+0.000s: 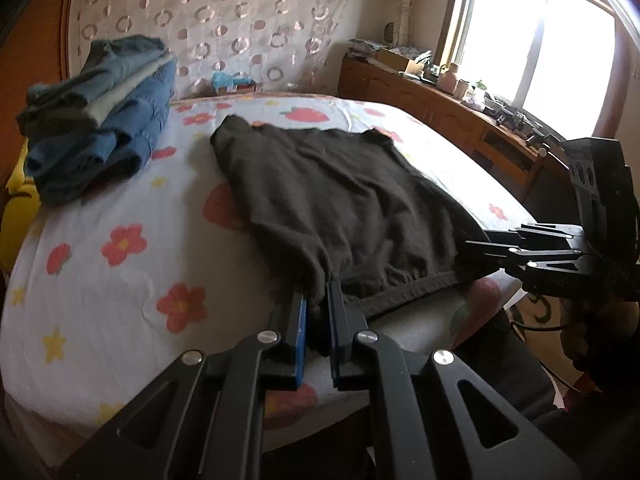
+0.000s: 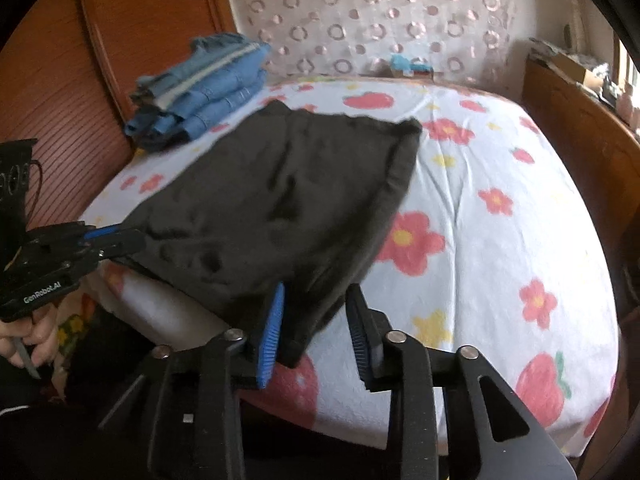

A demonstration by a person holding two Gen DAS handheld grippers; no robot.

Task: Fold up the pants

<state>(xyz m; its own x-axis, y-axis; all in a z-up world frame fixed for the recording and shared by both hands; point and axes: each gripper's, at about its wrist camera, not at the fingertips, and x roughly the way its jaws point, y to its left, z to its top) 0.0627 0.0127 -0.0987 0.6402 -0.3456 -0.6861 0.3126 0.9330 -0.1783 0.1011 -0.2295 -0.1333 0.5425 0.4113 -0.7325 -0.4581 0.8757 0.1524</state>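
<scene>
- The left gripper [image 1: 317, 312], nearest, has its jaws clamped on the near left corner of the dark brown knit pants [image 1: 344, 208], at the gathered hem by the near bed edge.
- The right gripper [image 2: 314, 332] has its jaws apart; the near right corner of the pants lies between them, against the blue left pad, while the right pad stands clear of the cloth.
- The pants lie already doubled on the white flower-and-strawberry bedsheet [image 2: 500, 240], their near edge overhanging the mattress slightly.
- Judgement: this looks like laying down a fold. To do it well, let the left corner go only once the cloth rests flat, level with the right one, then draw both grippers straight back so nothing drags.
- Far left, a stack of folded blue denim clothes [image 1: 104, 128] sits well apart from the pants.
- Containers: a brown cardboard box [image 1: 396, 58] on the far wooden sideboard [image 1: 448, 108]; its contents are too small to tell.
</scene>
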